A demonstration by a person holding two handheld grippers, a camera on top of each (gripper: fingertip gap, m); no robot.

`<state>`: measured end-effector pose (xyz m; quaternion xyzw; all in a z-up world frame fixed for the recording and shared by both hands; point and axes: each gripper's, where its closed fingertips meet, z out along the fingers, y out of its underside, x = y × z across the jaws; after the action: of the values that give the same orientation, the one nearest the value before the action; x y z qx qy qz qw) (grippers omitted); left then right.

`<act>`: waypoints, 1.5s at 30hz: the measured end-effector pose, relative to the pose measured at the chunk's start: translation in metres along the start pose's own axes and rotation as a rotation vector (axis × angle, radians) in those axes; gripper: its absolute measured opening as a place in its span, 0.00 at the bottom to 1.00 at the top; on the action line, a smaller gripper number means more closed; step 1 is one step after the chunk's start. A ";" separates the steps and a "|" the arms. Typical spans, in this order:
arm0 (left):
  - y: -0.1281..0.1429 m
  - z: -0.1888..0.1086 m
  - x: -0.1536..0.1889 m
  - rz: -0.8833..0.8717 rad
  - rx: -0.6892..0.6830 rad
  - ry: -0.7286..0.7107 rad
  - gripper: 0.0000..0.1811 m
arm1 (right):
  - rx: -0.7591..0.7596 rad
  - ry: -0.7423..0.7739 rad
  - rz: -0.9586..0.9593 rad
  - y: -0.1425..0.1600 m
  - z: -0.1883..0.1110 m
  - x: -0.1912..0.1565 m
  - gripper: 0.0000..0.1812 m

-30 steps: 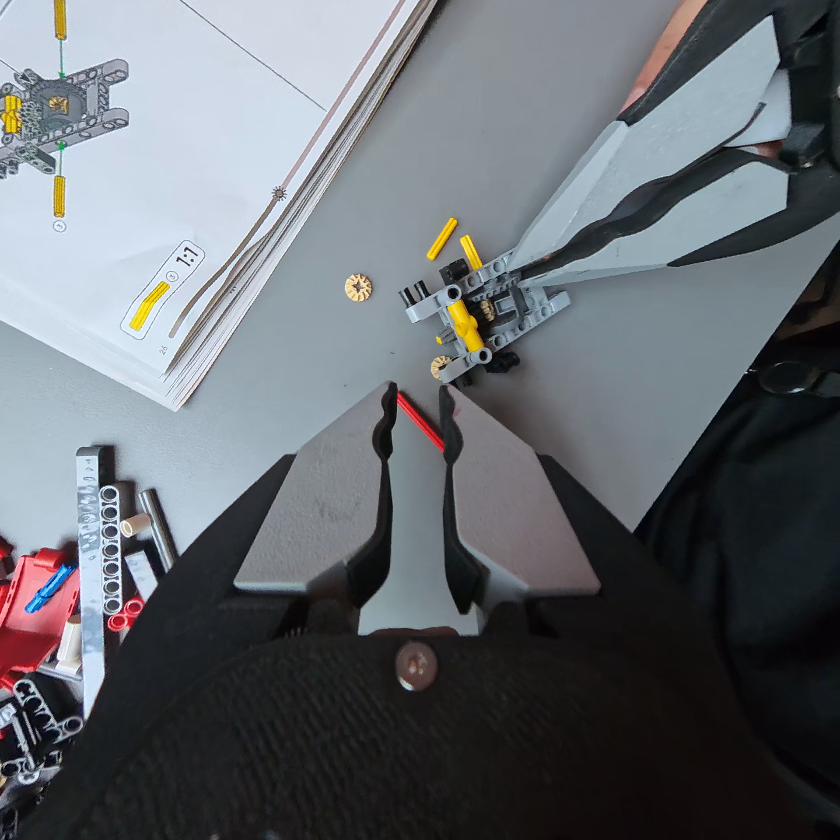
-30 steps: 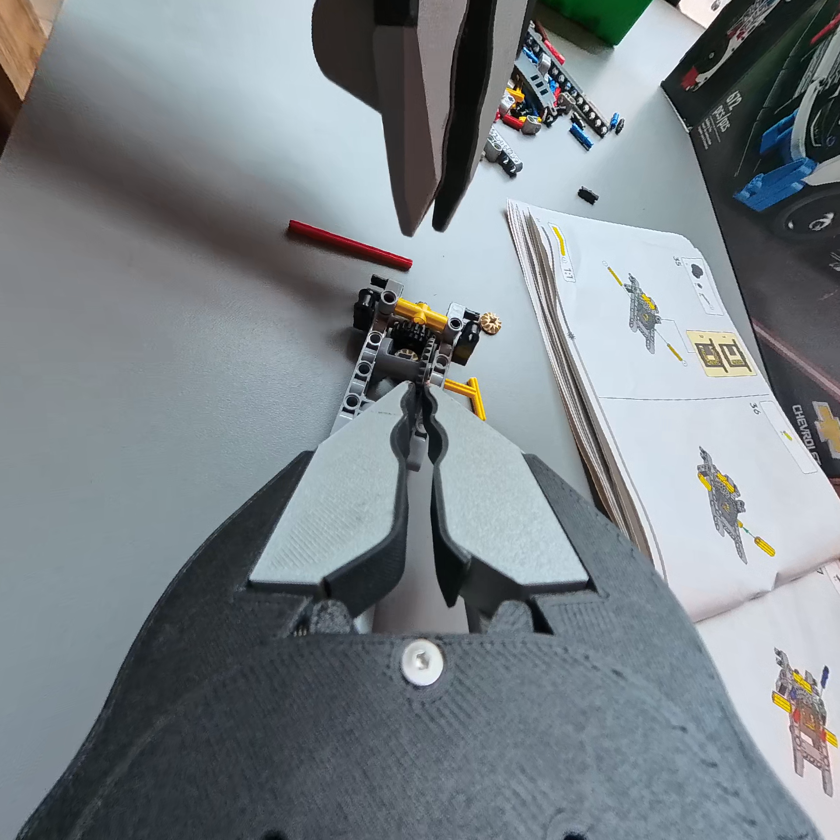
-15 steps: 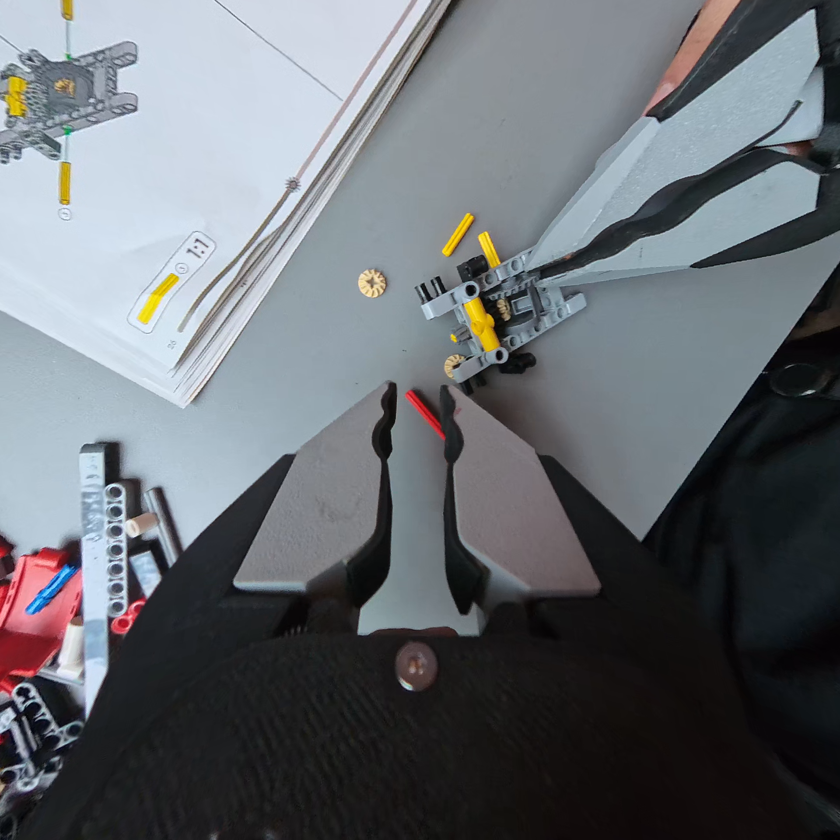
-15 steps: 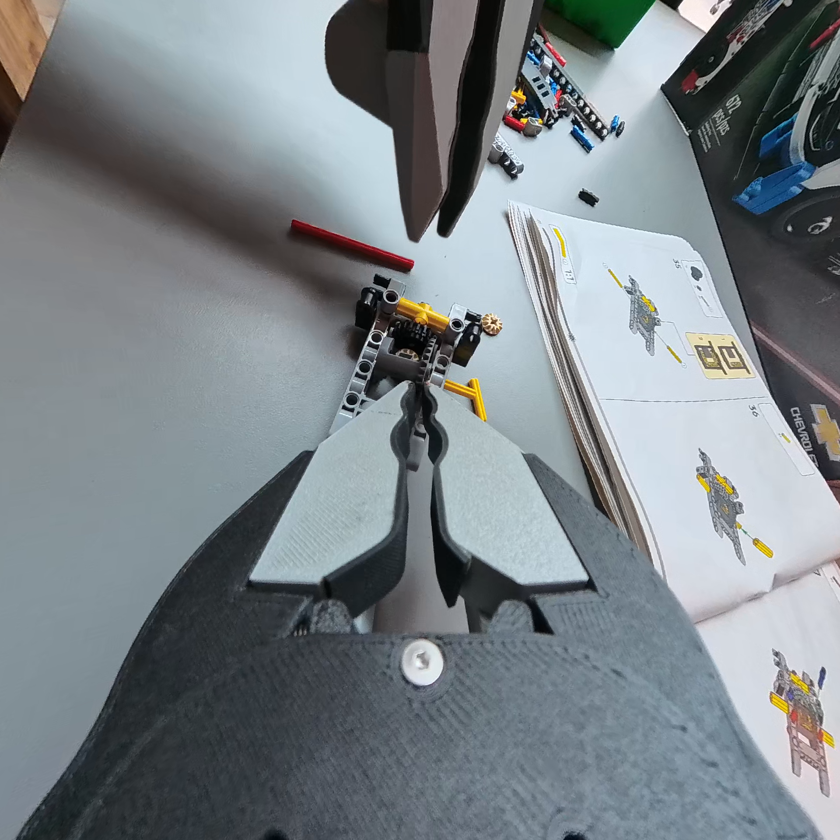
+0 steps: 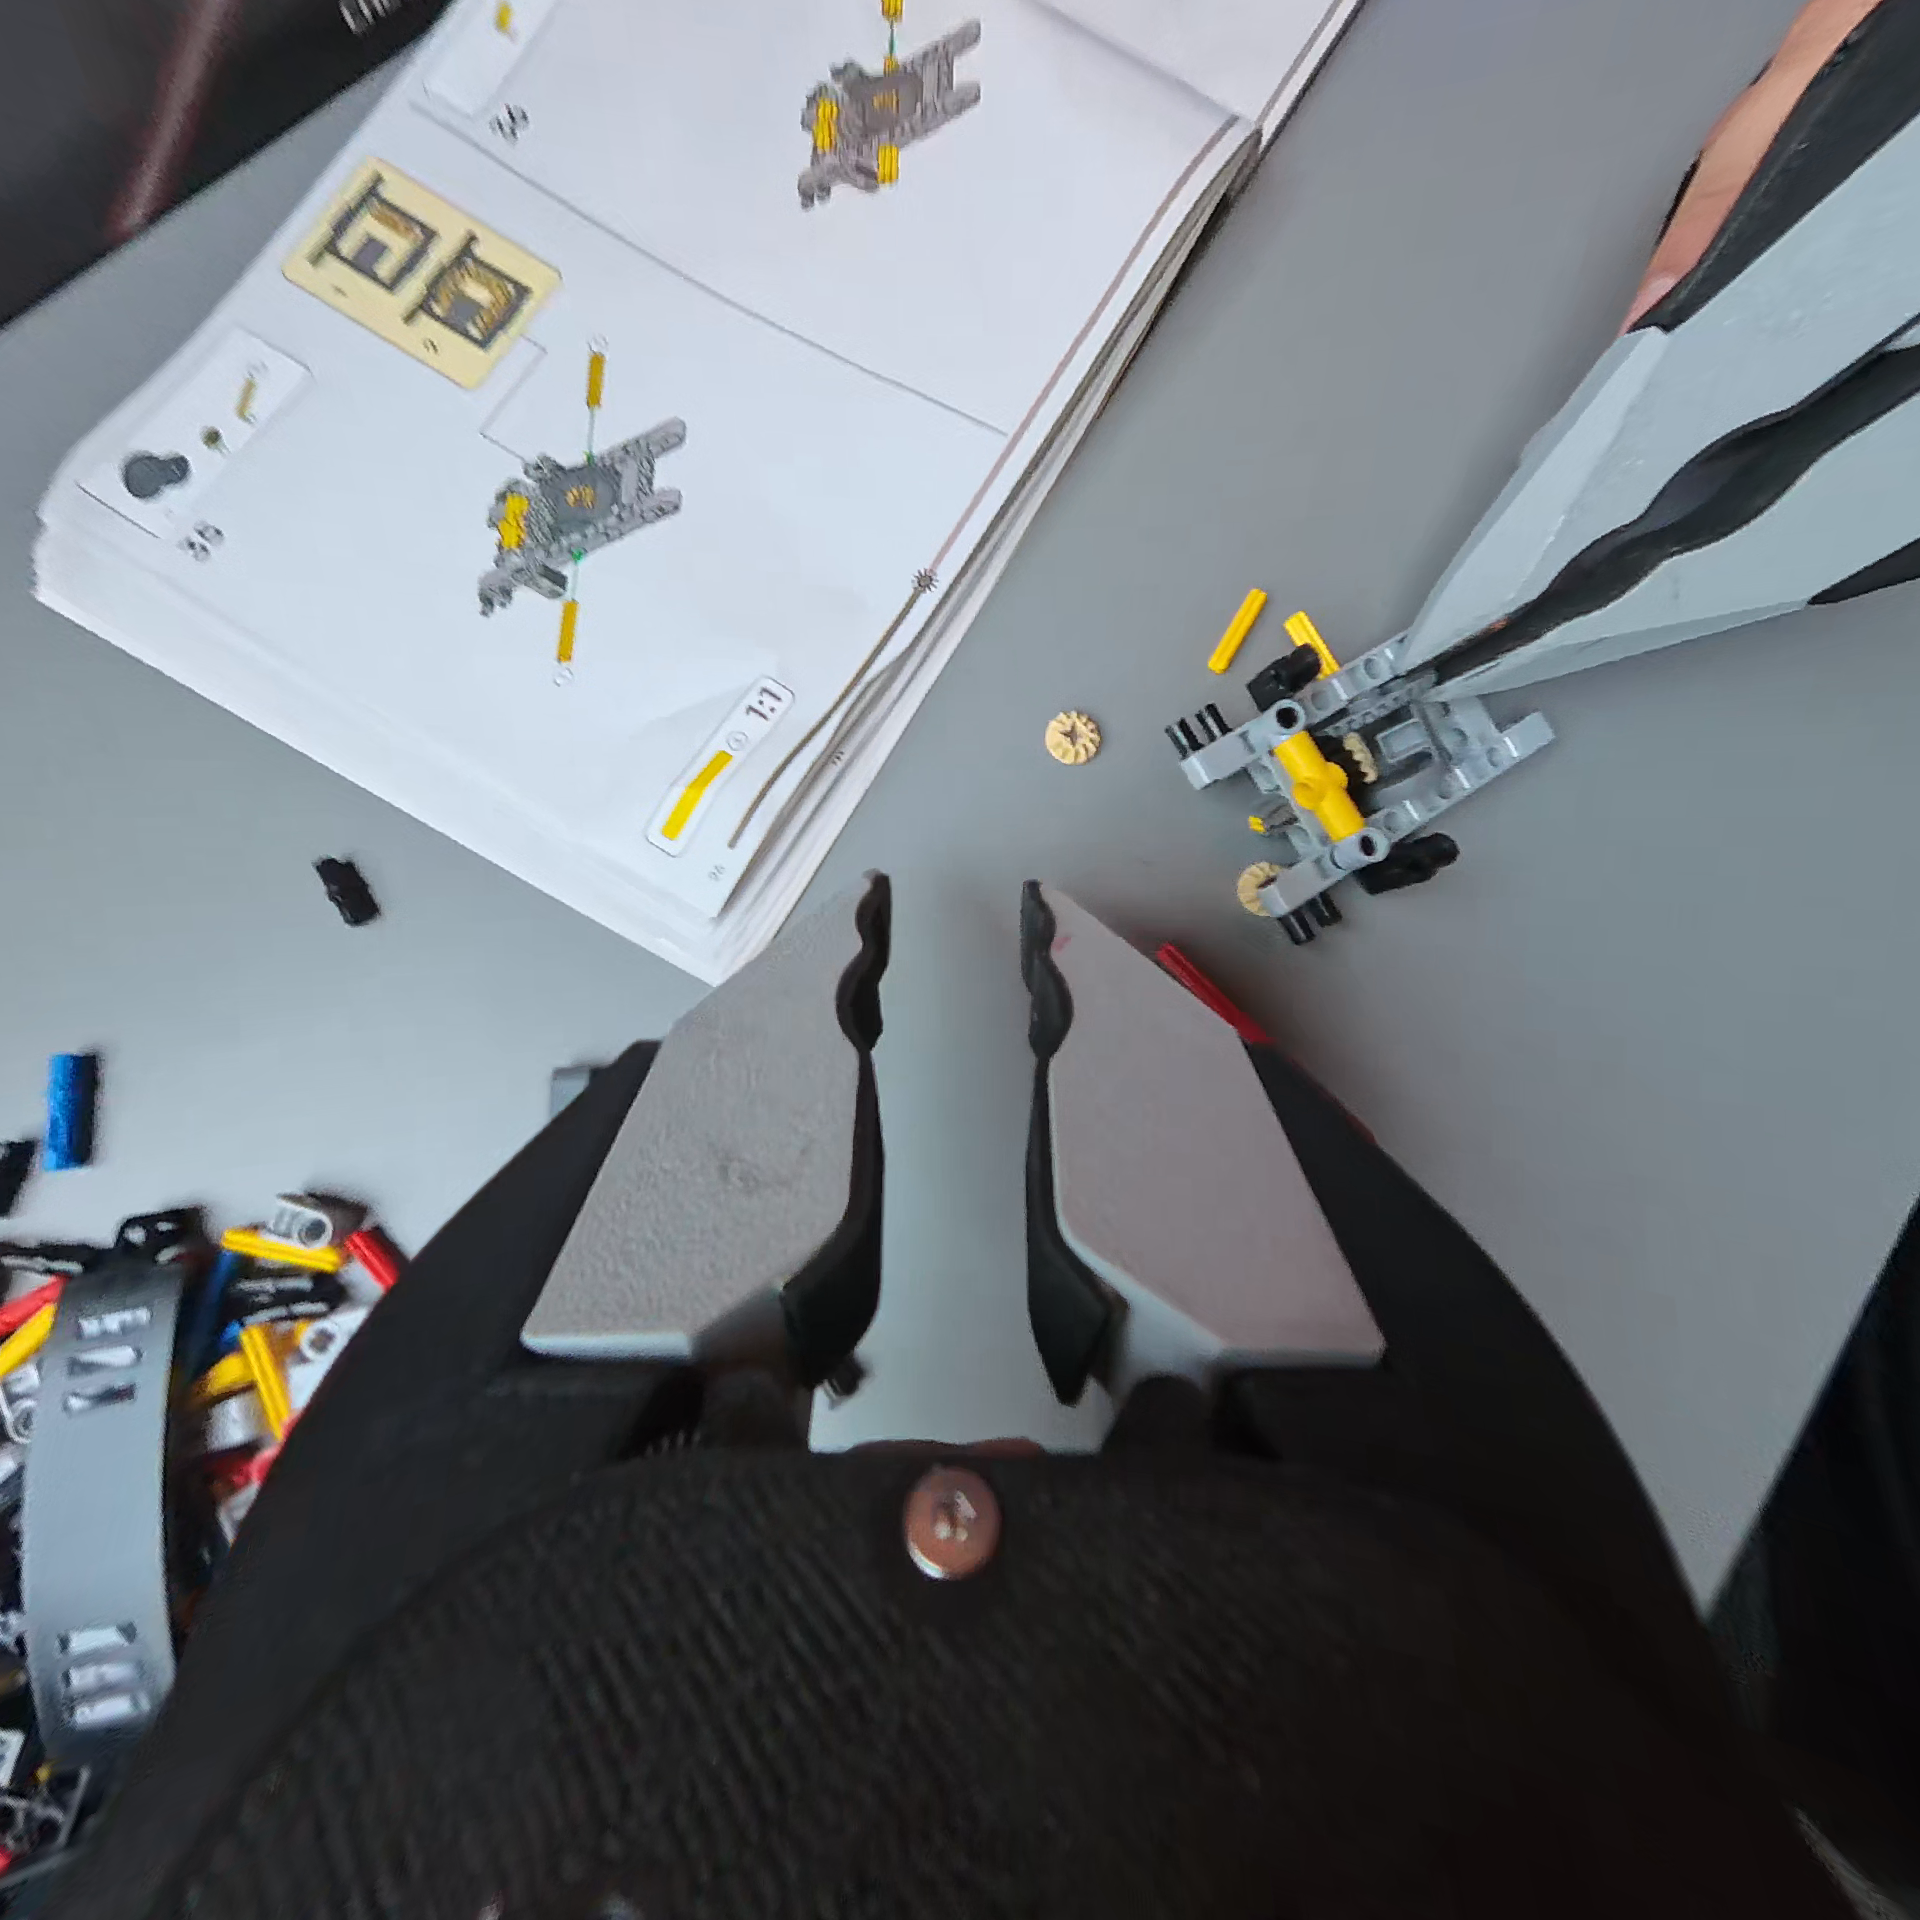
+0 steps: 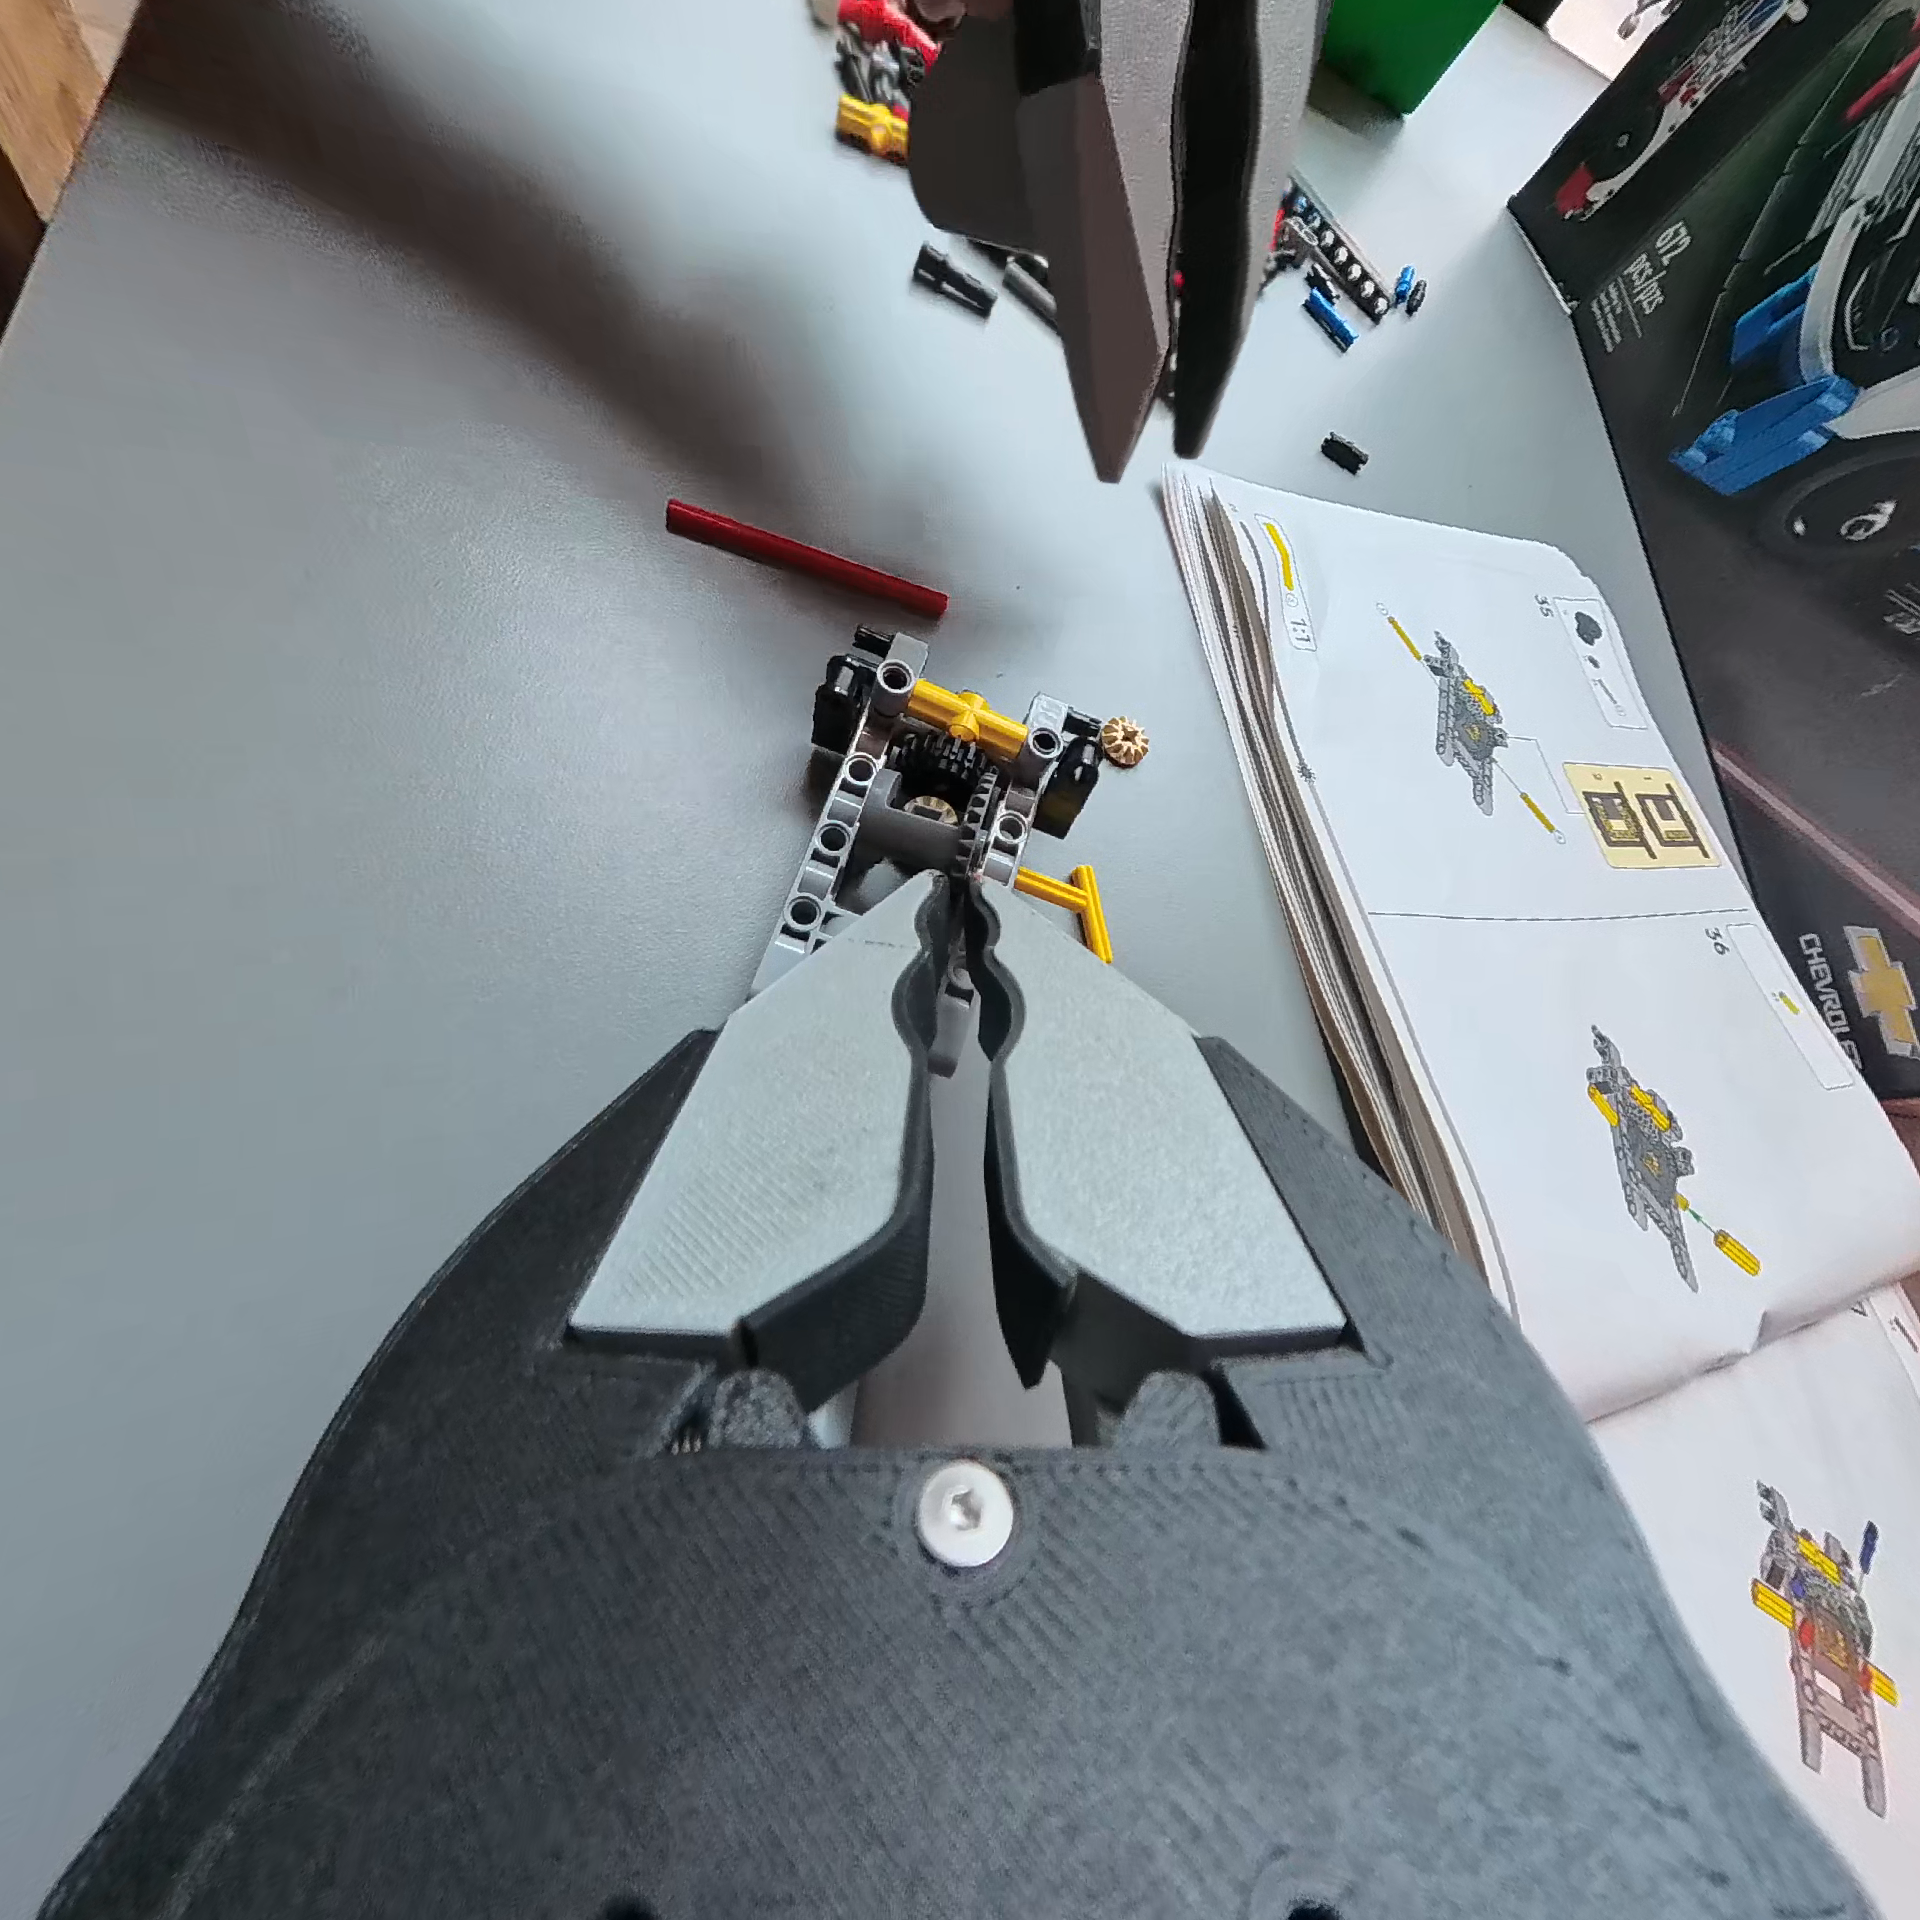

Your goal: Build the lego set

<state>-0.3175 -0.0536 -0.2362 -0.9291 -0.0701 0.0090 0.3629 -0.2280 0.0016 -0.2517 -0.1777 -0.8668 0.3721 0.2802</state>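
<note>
Grey frame assembly (image 6: 940, 790) flat on the grey table (image 6: 364, 831), pinched at its near end by the right gripper (image 6: 954, 914), pressed together on it. Red axle (image 6: 805, 561) just beyond, long axis crosswise to the frame. Loose tan gear (image 5: 1071, 736) between frame and instruction booklet (image 5: 644, 416). Left gripper (image 5: 951, 904) spread, empty, hovering above the table beside the axle, nearer to it than the right; probably next to fetch a part.

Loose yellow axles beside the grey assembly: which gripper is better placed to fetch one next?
Probably the left gripper: it is open and empty above the table. The right gripper is shut on the grey assembly, steadying it beside the yellow axles.
</note>
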 end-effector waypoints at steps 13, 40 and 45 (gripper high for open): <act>0.000 -0.003 -0.017 0.123 0.251 -0.061 0.13 | 0.005 -0.007 0.014 0.000 -0.001 0.001 0.00; 0.005 0.001 -0.010 0.163 0.220 -0.042 0.12 | 0.032 -0.035 0.010 -0.003 -0.003 -0.003 0.00; 0.006 0.004 -0.010 0.163 0.205 -0.042 0.12 | 0.035 -0.036 0.025 -0.003 -0.003 -0.001 0.00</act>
<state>-0.3273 -0.0573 -0.2435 -0.8894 -0.0005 0.0649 0.4526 -0.2254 0.0008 -0.2482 -0.1769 -0.8628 0.3939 0.2631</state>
